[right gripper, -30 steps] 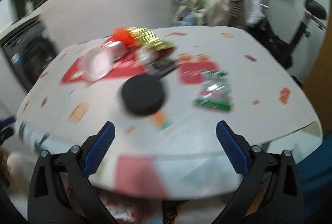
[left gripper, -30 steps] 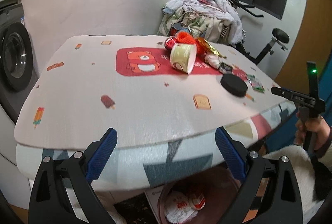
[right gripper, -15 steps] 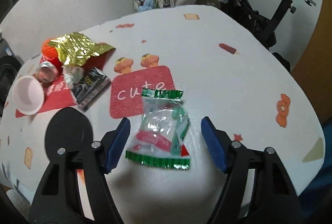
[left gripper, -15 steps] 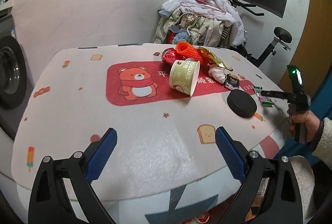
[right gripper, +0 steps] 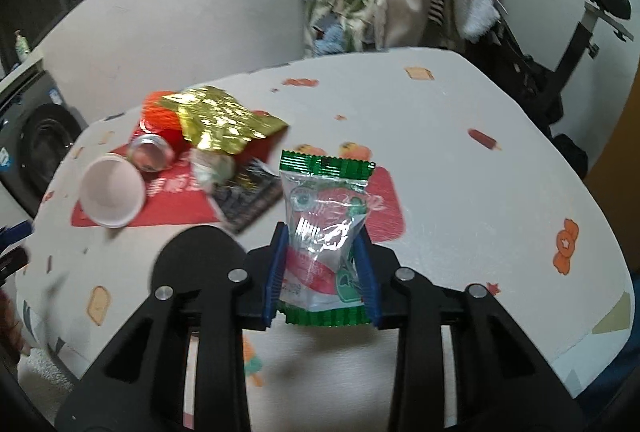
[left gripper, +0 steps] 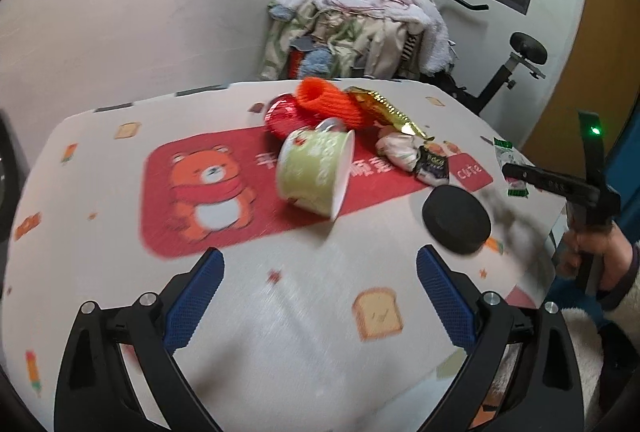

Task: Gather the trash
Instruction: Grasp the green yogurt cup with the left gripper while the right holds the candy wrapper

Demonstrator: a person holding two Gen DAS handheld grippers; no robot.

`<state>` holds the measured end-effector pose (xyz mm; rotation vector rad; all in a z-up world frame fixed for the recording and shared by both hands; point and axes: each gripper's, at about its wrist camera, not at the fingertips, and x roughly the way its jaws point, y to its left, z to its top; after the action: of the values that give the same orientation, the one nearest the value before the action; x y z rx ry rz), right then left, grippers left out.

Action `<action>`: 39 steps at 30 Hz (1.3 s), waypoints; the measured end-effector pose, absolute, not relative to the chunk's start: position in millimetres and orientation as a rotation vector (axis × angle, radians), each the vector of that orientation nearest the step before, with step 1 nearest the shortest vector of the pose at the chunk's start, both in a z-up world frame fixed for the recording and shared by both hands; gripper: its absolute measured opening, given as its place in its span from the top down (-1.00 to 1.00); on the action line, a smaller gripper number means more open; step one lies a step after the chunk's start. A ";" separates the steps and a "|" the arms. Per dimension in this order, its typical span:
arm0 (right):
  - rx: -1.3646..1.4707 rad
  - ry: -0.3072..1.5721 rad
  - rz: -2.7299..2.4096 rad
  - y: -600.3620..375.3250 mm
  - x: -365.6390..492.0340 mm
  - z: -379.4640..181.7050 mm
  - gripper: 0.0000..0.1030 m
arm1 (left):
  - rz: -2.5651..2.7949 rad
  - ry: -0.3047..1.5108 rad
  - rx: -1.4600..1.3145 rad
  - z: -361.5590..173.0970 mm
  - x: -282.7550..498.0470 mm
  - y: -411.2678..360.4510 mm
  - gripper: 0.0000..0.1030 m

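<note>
Our right gripper (right gripper: 322, 272) has just clenched its jaws on the green-edged snack packet (right gripper: 326, 228), which stands between the pads with its long axis pointing away from us, its far end free above the counter (right gripper: 460, 192). The near counter edge lies just below, so lifting back toward us looks unobstructed. Our left gripper (left gripper: 320, 292) hangs released over bare cloth, the tipped green cup (left gripper: 316, 172) straight ahead, nearer than the black disc (left gripper: 456, 220).
</note>
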<state>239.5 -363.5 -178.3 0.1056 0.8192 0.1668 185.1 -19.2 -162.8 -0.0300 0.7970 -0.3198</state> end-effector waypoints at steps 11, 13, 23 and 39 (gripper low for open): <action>0.082 0.799 0.215 -342.2 225.1 -176.5 0.32 | -0.307 0.873 0.009 -186.2 284.2 -44.6 -0.84; 0.077 0.795 0.217 -342.3 223.2 -175.6 0.32 | -0.295 0.883 0.031 -190.2 293.8 -47.8 -0.84; 0.074 0.794 0.230 -340.7 215.6 -173.6 0.32 | -0.330 0.913 -0.061 -198.1 301.6 -42.9 -0.49; 0.061 0.773 0.306 -311.6 188.6 -155.5 0.32 | -0.393 0.936 -0.020 -176.2 240.6 -28.5 0.47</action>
<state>188.6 -311.6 -155.5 0.0607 0.7729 0.3064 240.6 -28.5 -176.2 -0.0196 0.9360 -0.3933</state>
